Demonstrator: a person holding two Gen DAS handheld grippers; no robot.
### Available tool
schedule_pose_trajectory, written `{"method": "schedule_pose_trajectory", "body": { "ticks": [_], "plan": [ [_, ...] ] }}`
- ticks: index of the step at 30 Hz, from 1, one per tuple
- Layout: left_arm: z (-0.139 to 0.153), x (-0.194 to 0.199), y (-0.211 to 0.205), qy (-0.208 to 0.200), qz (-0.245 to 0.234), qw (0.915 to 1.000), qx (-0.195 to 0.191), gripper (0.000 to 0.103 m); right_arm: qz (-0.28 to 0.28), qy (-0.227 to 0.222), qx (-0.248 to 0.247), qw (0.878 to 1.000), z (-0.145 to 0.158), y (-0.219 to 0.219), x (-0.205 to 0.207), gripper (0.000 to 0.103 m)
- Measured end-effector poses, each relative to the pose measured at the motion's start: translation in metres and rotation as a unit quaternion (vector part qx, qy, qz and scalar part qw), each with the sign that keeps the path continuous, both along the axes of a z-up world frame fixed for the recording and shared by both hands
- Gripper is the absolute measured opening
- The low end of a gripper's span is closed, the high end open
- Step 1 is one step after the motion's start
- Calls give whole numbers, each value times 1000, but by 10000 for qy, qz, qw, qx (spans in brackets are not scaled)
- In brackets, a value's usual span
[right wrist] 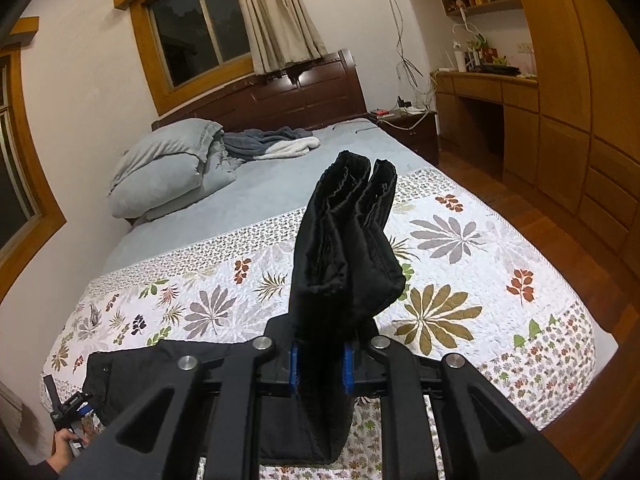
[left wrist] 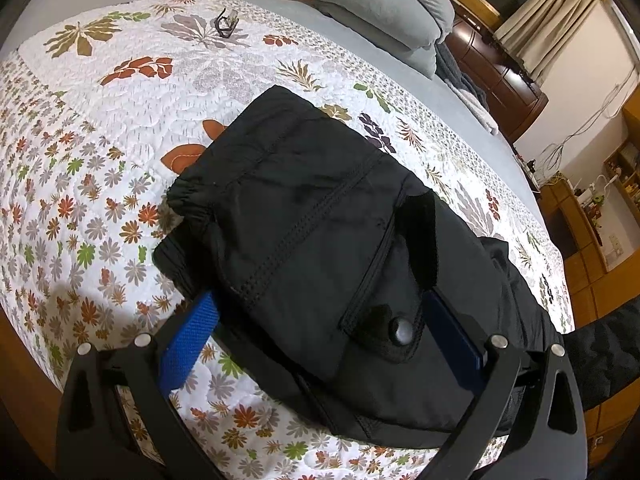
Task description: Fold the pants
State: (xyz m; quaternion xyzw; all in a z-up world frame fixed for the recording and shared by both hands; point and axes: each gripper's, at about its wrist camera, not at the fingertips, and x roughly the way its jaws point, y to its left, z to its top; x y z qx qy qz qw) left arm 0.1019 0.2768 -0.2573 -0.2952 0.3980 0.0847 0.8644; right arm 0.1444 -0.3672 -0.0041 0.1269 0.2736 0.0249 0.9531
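Note:
Black pants (left wrist: 320,232) lie folded on the floral quilt (left wrist: 120,140), waistband end at the left, a buttoned back pocket facing up. My left gripper (left wrist: 320,332) is wide open, its blue pads on either side of the pants' near edge, not pinching. My right gripper (right wrist: 320,368) is shut on the stacked leg ends of the pants (right wrist: 344,248), which stick up past the fingers above the quilt (right wrist: 460,280). The left gripper (right wrist: 76,408) shows at the lower left of the right wrist view, by the pants' other end (right wrist: 152,376).
Glasses (left wrist: 226,22) lie on the quilt's far side. Grey pillows (right wrist: 168,168) and a blanket (right wrist: 272,142) sit at the headboard. A nightstand (right wrist: 408,124), desk (right wrist: 488,92) and wooden floor (right wrist: 560,220) are to the bed's right.

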Motion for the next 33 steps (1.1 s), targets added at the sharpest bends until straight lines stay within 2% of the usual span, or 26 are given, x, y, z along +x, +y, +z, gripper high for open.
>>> {"method": "schedule_pose_trajectory", "body": {
  "ticks": [15,33],
  "plan": [
    [1,5,-2,106,-21,9998,141,100,228,-160,-308,9991,3,18,1,15],
    [0,-1,4,-54,-6,9999,-89,100,572,-34,-671,9961,6,59,14,15]
  ]
}}
